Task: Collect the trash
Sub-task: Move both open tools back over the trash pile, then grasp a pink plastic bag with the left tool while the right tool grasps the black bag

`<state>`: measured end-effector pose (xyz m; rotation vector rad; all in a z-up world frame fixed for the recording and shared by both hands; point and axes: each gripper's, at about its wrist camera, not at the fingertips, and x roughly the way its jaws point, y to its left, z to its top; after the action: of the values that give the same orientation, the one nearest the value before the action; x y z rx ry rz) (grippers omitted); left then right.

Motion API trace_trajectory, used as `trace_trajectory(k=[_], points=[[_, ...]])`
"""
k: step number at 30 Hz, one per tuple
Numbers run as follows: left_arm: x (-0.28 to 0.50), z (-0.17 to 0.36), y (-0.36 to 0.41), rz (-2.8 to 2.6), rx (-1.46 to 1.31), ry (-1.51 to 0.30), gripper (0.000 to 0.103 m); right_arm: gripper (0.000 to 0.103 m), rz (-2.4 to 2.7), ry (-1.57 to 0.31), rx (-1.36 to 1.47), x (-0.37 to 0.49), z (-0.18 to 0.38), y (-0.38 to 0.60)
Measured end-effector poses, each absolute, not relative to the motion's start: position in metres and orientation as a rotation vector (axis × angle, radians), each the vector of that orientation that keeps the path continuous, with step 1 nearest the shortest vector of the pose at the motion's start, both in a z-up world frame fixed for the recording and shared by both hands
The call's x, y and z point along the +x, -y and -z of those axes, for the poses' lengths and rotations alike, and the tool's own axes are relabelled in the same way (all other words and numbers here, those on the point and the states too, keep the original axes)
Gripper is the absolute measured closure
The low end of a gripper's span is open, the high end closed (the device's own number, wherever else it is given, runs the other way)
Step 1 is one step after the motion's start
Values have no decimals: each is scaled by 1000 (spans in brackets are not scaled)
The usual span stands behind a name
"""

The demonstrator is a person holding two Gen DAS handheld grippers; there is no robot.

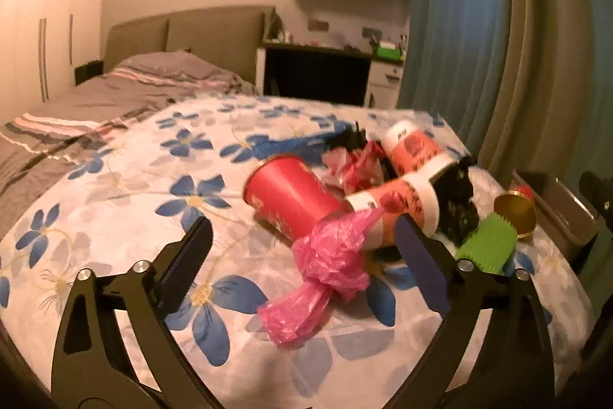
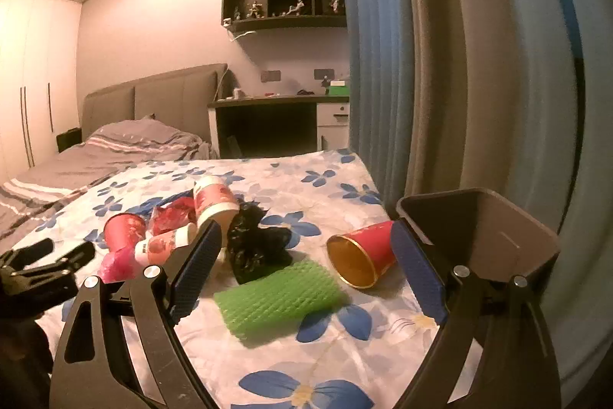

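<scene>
The bed (image 2: 306, 179), under a floral sheet of blue petals on white, is serving as the work surface, with the litter lying heaped near its curtain-side edge, probably so it sits close to the dark, hard-walled trash bin (image 2: 509, 236) standing just beside that edge. Next in size, the green foam net sleeve (image 2: 279, 294) is lying flat and springy-looking in front of the right gripper (image 2: 306, 275), whose blue ribbed fingers (image 2: 195, 275) are standing wide with nothing between them. A red paper cup with a gold lining (image 2: 362, 257) is lying tipped on its side near the bin; a second red cup (image 1: 287, 198) is lying tipped in the pile. Two cylindrical white-and-red containers (image 1: 398, 206) are leaning across each other there, beside a crumpled black plastic bag (image 2: 256, 244). Smallest, a thin pink plastic bag (image 1: 329, 267), twisted and crinkled, is lying between the wide-spread fingers of the left gripper (image 1: 302, 240), untouched as far as the blurred view is showing, and seemingly lined up for a pinch.
</scene>
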<state>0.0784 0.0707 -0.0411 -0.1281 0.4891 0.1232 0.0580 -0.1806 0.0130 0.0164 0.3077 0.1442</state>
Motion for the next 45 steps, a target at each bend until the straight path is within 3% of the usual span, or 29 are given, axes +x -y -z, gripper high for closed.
trace_trajectory(k=[6, 10, 14, 29, 38, 41, 45], points=[[104, 57, -75, -45, -177, -640, 33, 16, -153, -319, 9, 66, -13, 175], [112, 66, -76, 0, -202, -692, 66, 16, -162, -333, 2, 72, -11, 169], [108, 66, -78, 11, -223, -682, 79, 16, -179, -352, -1, 81, -7, 164], [82, 7, -82, 9, -222, -482, 80, 19, -216, -432, -20, 132, 5, 140], [99, -3, -88, 3, -236, -454, 80, 33, -250, -545, -32, 175, 25, 121], [103, -3, -89, 5, -244, -454, 80, 40, -261, -581, -39, 185, 29, 117], [107, -2, -88, 9, -245, -456, 80, 58, -278, -618, -46, 196, 35, 113]])
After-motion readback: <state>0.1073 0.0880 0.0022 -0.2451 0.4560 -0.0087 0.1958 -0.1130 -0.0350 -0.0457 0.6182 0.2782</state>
